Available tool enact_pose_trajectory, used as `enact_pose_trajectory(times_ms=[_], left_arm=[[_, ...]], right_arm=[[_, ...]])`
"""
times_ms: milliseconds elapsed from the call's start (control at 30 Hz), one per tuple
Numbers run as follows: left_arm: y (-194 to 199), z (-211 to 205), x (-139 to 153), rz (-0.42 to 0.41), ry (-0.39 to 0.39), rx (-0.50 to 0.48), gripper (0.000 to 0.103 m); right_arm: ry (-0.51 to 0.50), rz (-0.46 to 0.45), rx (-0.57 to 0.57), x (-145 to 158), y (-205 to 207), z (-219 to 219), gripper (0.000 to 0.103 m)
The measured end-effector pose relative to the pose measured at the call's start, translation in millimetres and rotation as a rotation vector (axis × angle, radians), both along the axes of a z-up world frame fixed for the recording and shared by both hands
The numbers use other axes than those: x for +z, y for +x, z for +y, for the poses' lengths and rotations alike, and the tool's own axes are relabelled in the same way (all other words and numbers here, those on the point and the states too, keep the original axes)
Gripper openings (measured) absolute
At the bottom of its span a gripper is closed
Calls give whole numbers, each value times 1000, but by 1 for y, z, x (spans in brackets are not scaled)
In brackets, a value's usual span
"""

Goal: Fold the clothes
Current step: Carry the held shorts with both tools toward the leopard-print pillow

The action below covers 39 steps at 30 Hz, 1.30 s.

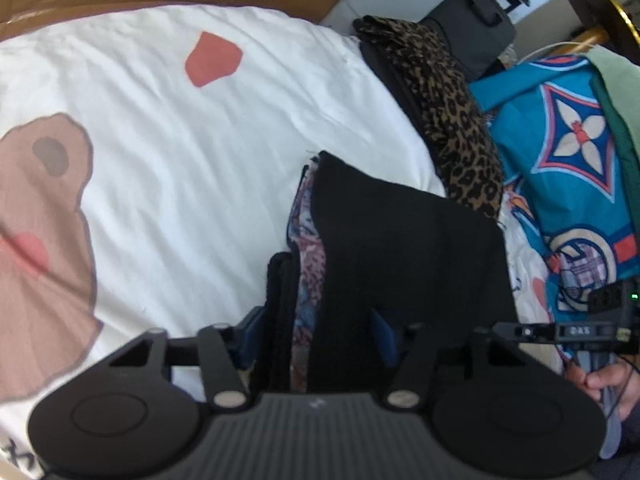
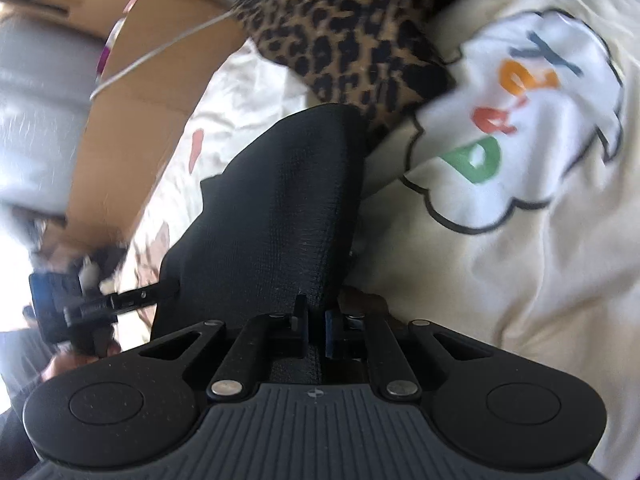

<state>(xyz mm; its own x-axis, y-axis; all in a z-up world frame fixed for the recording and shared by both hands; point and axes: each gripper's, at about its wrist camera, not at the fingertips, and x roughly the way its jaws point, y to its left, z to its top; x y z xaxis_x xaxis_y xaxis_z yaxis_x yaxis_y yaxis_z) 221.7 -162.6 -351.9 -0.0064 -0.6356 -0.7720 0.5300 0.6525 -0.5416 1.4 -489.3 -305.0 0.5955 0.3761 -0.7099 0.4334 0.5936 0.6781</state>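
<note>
Over a white bedsheet (image 1: 208,140) printed with a brown bear, the left gripper (image 1: 316,340) holds its jaws apart around a thick folded bundle: a black garment (image 1: 400,248) with patterned cloth sandwiched inside. The bundle's long axis runs straight away from the gripper toward a leopard-print garment (image 1: 452,112). The right gripper (image 2: 316,330) is clamped tight on the black fabric's edge, which stretches forward toward the leopard print.
</note>
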Motion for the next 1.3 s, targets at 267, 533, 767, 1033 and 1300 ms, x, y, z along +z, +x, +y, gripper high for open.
enact_pose_trajectory(times_ms=[267, 533, 767, 1033, 1300], left_arm=[[1, -10, -3, 15, 39, -29, 74], [3, -22, -4, 31, 62, -71, 83], [17, -30, -17, 88, 25, -37, 83], [23, -31, -18, 109, 2, -112, 85], [16, -25, 2, 69, -9, -78, 45]], right_arm=[[37, -34, 25, -8, 1, 3, 11], [35, -45, 11, -14, -11, 14, 27], [84, -56, -75, -26, -13, 14, 27], [132, -64, -128, -34, -6, 13, 27], [153, -127, -94, -11, -4, 15, 10]])
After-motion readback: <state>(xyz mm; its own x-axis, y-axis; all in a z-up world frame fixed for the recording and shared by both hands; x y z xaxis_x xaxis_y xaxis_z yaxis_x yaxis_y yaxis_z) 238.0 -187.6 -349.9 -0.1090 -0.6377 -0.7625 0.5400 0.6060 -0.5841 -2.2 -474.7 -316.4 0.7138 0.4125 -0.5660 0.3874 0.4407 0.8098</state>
